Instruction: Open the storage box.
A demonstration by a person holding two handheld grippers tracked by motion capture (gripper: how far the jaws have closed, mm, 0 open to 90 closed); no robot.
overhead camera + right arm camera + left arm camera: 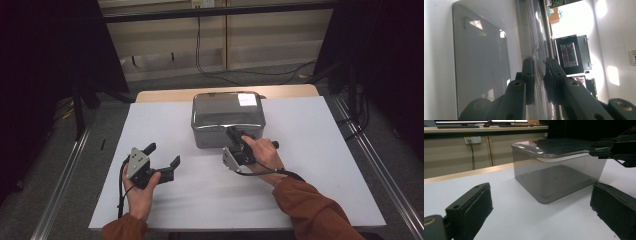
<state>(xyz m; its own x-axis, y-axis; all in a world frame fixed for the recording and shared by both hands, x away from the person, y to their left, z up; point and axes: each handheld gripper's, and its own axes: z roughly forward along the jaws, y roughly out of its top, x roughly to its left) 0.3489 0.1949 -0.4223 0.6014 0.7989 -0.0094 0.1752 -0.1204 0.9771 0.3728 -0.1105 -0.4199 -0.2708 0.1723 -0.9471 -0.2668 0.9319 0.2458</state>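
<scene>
Box: a smoky grey, see-through plastic box with rounded corners (227,120) stands on the white desk top (310,170), toward the far edge and about midway between its left and right edges.
Lid: a flat grey translucent lid (554,146) lies on top of the box; from the left gripper view its near rim looks level and seated, though I cannot tell whether it is clipped down.
Right gripper: the right gripper (234,136) is at the near edge of the box, turned on its side, with its jaws brought close around the lid's rim (537,75); only a thin gap shows between them, so I take it as gripping the rim.
Left gripper: the left gripper (162,156) rests in the hand near the desk's front left, well apart from the box, its jaws spread wide and holding nothing.
Done so far: by my reading, the hold on the lid is taken.
Left to do: the lid is not yet raised, so lifting it off seems the whole job ahead; the free gripper may be needed to steady the box body.
</scene>
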